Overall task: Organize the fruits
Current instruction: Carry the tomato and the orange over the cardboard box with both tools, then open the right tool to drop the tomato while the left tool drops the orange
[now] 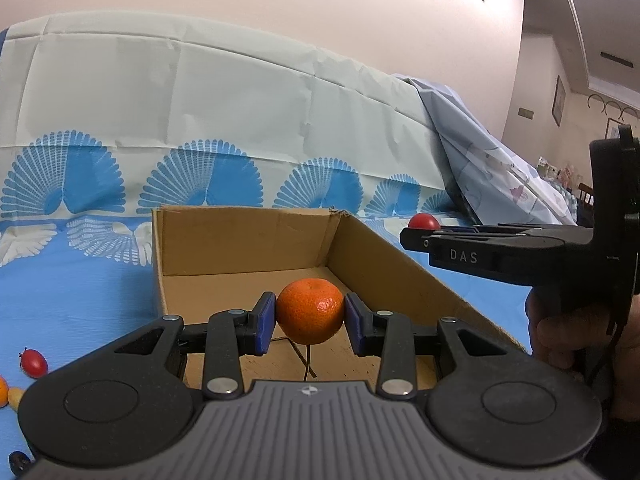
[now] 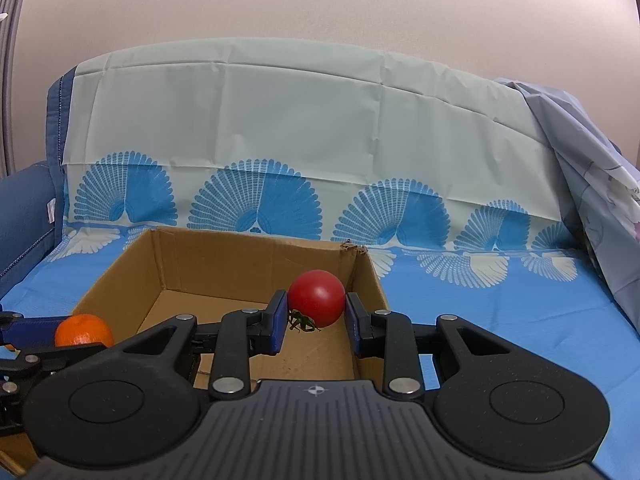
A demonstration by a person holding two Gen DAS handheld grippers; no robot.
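My left gripper (image 1: 310, 322) is shut on an orange mandarin (image 1: 311, 310) and holds it above the open cardboard box (image 1: 248, 240). My right gripper (image 2: 316, 312) is shut on a red tomato (image 2: 317, 298) with a green stem, held over the right side of the same box (image 2: 224, 256). The right gripper also shows side-on in the left wrist view (image 1: 408, 234), with the tomato (image 1: 424, 222) at its tip. The mandarin shows at the left edge of the right wrist view (image 2: 84, 330).
The box stands on a blue patterned cloth (image 2: 500, 304) over a sofa. A small red fruit (image 1: 34, 362), an orange fruit (image 1: 3, 392), a yellowish one (image 1: 16, 397) and a dark one (image 1: 18, 460) lie left of the box. A crumpled sheet (image 1: 488, 168) is at the right.
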